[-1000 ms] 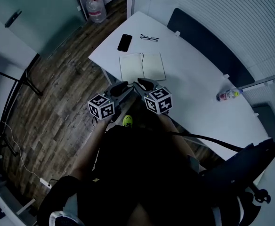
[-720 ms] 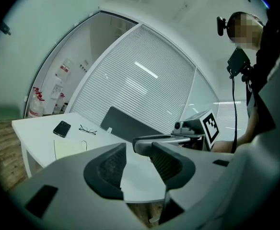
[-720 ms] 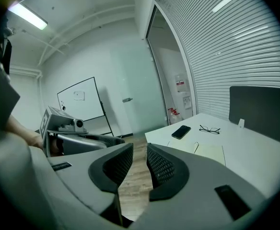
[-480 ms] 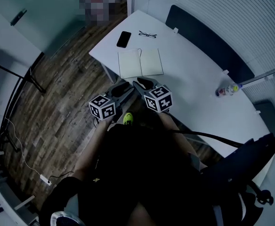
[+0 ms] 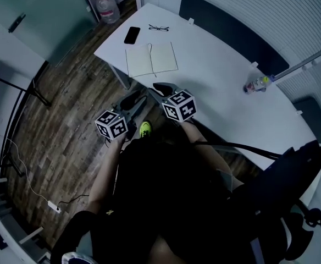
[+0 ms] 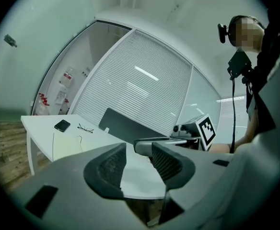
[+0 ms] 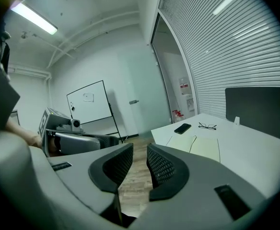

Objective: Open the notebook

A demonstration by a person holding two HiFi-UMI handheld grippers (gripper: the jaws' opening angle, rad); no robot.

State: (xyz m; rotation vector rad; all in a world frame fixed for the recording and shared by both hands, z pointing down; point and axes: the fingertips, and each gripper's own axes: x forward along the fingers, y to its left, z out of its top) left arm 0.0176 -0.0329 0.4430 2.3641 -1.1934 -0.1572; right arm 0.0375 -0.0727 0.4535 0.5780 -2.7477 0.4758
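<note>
Notebook [image 5: 151, 59], cream-paged and thin, lies open flat near the far left corner of the long white table [image 5: 215, 87], just inside its left edge. Its fold runs near to far across the tabletop, with a thin dark line along it, so the spread's long side runs left to right. A black slab phone [image 5: 132, 35] and a pair of dark-rimmed glasses [image 5: 158, 28] lie just beyond it, apart from it. Well off to the right stands a small clear plastic bottle [image 5: 256, 83]. Both grippers hang over the wooden floor, short of the table and clear of the book. The left gripper [image 5: 132, 102] has its ribbed pads a fair way apart with nothing between them. The right gripper [image 5: 160, 88] leaves only a narrow gap, also empty. From the head view the person's dark clothing fills the lower half, and the hands on the handles are hard to make out. A yellow-green shoe [image 5: 144, 128] peeks out below the grippers. The right gripper view alone shows a white board on a wheeled stand [image 7: 87, 102] against the wall. The left gripper view cuts the notebook [image 6: 65, 145] off behind its own grey body.
</note>
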